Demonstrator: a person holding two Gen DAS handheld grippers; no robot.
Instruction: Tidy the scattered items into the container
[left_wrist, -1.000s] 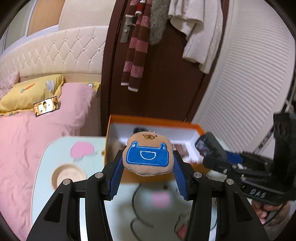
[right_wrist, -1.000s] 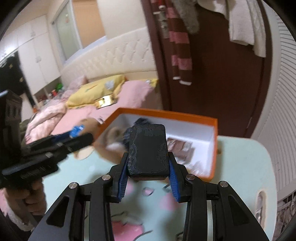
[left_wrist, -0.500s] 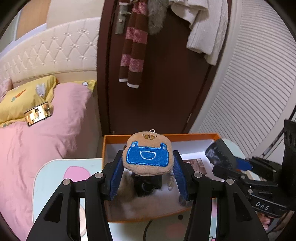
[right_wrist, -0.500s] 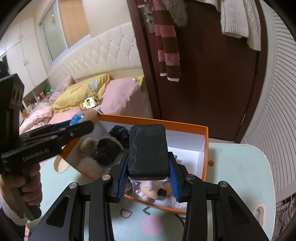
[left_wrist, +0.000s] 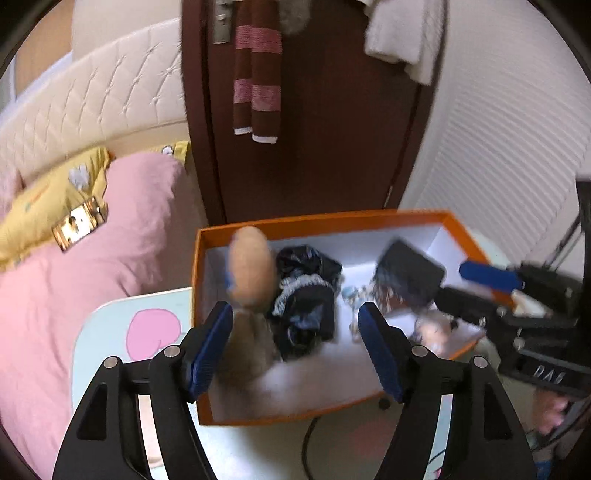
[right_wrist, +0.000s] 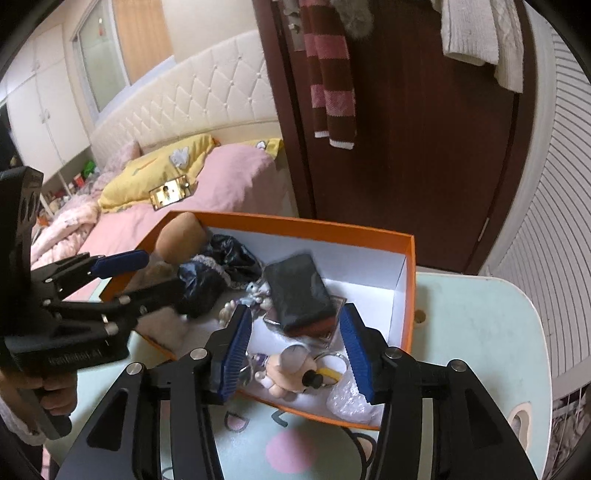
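Both claws are seen spread wide over the orange box (right_wrist: 408, 258), nothing pinched in either. Left claw (left_wrist: 295, 325) blue pads are parted; half a second ago the plush bear pouch was clamped between them, now the bear pouch (left_wrist: 251, 266) is blurred at the box's left end, against the inner wall, apparently mid-drop or just landed. Right claw (right_wrist: 295, 343) is likewise parted; the black case held a moment ago is now released, and the black case (right_wrist: 299, 291) is lying tilted inside the box on a flat packet. Both releases are judged done, so two more items are counted as tidied.

Box contents, from the claws outward: dark crumpled cloth (left_wrist: 306, 288) mid-box, a small figure keychain (right_wrist: 291, 369) and a bubble-wrap piece (right_wrist: 351, 402) at the near right corner. The box is set on the pale green bench (right_wrist: 480, 332).

View differences: keychain and bubble wrap are shown clearly only by the right wrist view; in the left view that corner is blurred and partly hidden by the right claw. The case reads sharp in the right view, smeared in the left. Whether any scattered items remain on the bench cannot be told from either view.
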